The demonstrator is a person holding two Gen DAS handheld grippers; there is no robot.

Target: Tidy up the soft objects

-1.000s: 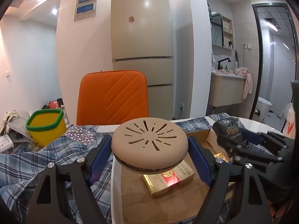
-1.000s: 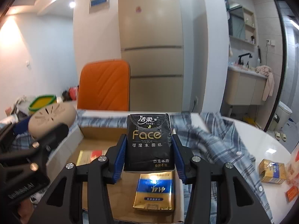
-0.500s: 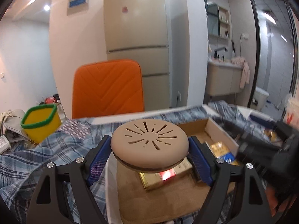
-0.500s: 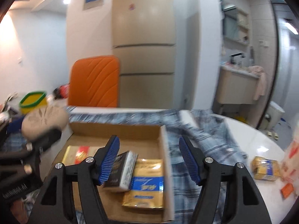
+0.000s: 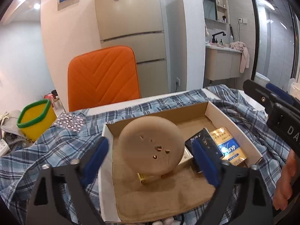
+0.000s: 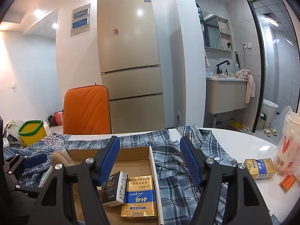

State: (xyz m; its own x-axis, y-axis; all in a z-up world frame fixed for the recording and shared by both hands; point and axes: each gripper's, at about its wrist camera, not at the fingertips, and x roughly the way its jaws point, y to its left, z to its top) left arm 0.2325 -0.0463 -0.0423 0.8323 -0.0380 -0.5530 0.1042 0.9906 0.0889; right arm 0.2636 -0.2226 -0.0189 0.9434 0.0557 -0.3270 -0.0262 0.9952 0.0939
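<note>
A cardboard box point(image 5: 232, 121) sits on a blue plaid shirt point(image 5: 56, 150). In it a tan round pad point(image 5: 151, 146) leans tilted on a gold pack, beside a black tissue pack point(image 5: 205, 142) and a gold-blue tissue pack point(image 5: 227, 147). My left gripper point(image 5: 150, 159) is open around the pad, its fingers apart from it. My right gripper point(image 6: 150, 161) is open and empty above the box point(image 6: 152, 161); the black pack point(image 6: 114, 187) and the gold-blue pack point(image 6: 139, 195) lie below it. The pad's edge point(image 6: 59, 157) shows at the left.
An orange chair point(image 5: 103, 76) stands behind the table, a yellow bin point(image 5: 34, 118) to its left. On the white table point(image 6: 243, 138) at the right lie a gold tissue pack point(image 6: 260, 168), a plastic bag point(image 6: 286, 140) and a small orange box point(image 6: 288, 182).
The left gripper opened and let the pad drop tilted into the box. The right gripper released the black tissue pack into the box, then lifted and drew back.
</note>
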